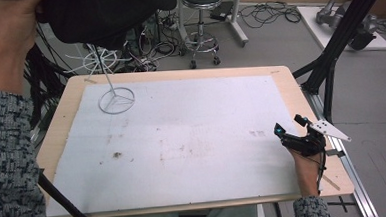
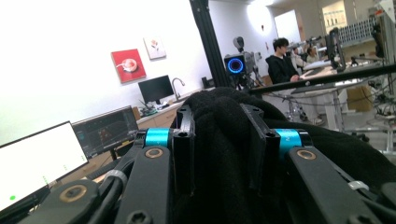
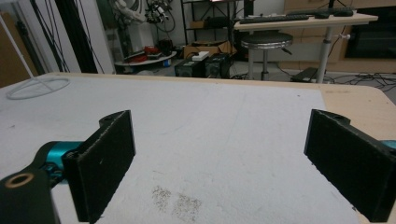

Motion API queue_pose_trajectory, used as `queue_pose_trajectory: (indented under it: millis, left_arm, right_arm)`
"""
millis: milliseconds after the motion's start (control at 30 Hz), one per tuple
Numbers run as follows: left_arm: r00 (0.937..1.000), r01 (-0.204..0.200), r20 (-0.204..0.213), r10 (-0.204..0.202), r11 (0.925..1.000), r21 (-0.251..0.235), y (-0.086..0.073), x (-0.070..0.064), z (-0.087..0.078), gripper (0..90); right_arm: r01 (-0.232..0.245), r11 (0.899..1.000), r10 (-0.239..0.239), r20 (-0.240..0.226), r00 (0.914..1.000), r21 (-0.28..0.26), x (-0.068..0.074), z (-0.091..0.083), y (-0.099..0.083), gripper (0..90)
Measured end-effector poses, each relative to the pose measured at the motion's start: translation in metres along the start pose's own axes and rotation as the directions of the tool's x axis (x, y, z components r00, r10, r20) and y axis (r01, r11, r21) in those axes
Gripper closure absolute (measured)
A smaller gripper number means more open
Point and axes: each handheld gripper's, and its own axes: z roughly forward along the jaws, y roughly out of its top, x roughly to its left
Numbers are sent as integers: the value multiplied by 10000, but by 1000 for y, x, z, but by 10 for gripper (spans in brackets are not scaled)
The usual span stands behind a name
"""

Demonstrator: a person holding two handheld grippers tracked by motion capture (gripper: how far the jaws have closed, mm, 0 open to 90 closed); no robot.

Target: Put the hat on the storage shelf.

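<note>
Black knit fabric, probably a hat (image 1: 111, 12), is held high at the table's eleven o'clock, just above the top of a white wire stand (image 1: 110, 78) whose ring base sits on the white mat (image 1: 192, 138). In the left gripper view the left gripper (image 2: 222, 149) has its jaws pinched on a fold of this cloth, with the fabric bulging up between and around the pads. The person's left hand (image 1: 7, 38) is raised at the high view's ten o'clock.

The likeliest trouble is the stand: it looks light and thin (a single slanted stem on a ring), so dragging cloth across its top could tip or skate it. A shallow pinch could also let the fabric slip.

The right gripper (image 1: 295, 130) rests at the table's four o'clock, jaws spread wide and empty, well apart from the stand and too far to steady it.
</note>
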Motion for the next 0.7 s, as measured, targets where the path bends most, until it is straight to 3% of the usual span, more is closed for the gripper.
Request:
queue_pose_trajectory:
  millis: [100, 333, 533, 600, 700]
  left_arm:
    - [10000, 34, -31, -35, 10000, -32, 4, 4, -1, 679]
    - [9993, -339, -173, 335, 9993, -180, 16, 8, -2, 678]
    - [9988, -206, -435, 215, 9995, 225, 0, 18, -9, 677]
    - [9995, -32, -325, 47, 9990, 450, -6, 21, -11, 675]
    - [9981, -241, -560, 270, 9984, 519, -15, 19, -11, 673]
  right_arm:
    - [-44, 10000, 44, 32, 10000, 36, 0, 0, 0, 78]
    - [64, 9999, -65, 18, 10000, 155, 0, 1, -1, 78]
    - [67, 9999, -67, 46, 10000, 82, -1, -1, -1, 78]
    - [79, 9999, -80, 52, 10000, 85, -1, -2, -1, 78]
    - [92, 9999, -93, 30, 10000, 126, 0, -1, -1, 78]
